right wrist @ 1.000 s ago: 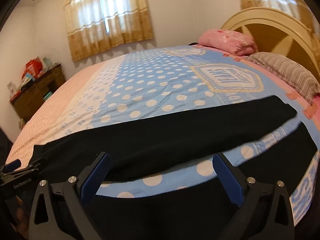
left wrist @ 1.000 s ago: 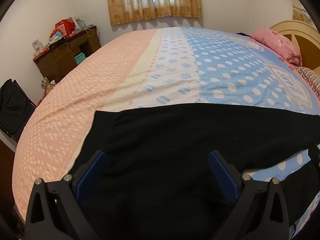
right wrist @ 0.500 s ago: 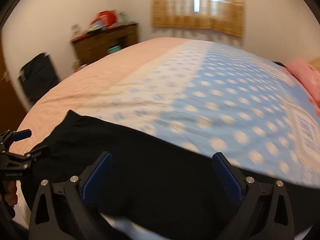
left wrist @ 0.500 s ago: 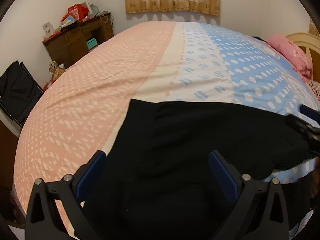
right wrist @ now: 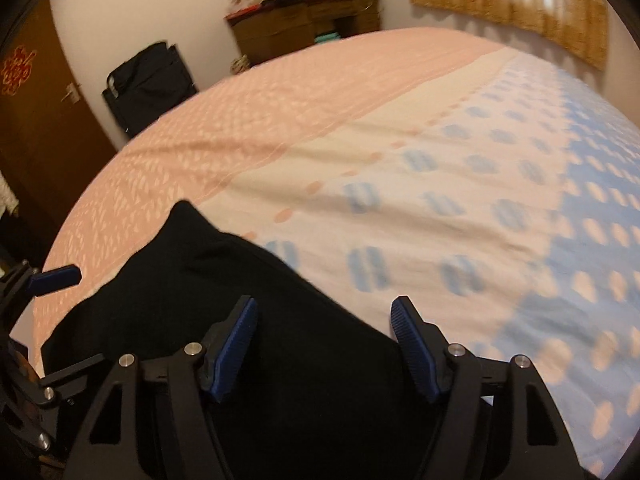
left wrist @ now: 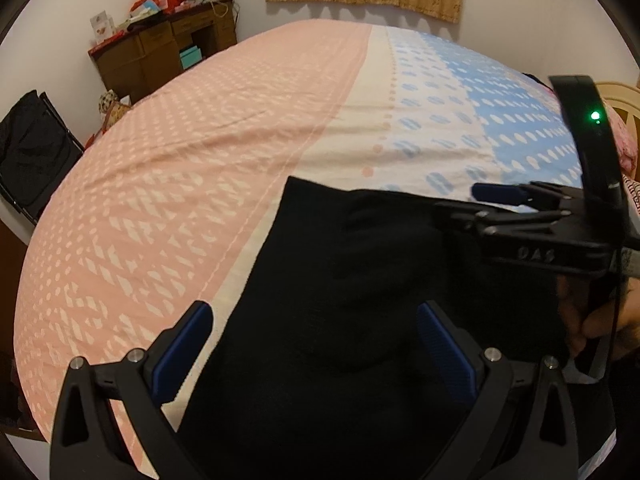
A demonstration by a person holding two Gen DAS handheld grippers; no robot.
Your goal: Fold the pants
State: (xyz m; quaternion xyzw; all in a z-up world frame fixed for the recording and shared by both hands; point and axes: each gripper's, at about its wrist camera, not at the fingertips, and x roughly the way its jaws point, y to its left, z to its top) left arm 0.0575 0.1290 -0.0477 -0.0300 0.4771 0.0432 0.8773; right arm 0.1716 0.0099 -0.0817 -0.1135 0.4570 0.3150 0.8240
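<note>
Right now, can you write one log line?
step: fold pants | left gripper: open | right gripper: open | on: bed

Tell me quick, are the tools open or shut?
Left tool: open, over the pants, holding nothing.
Right tool: open too, nothing held.

right gripper [right wrist: 324,340] narrowed, apparently over pants [right wrist: 208,300]
</note>
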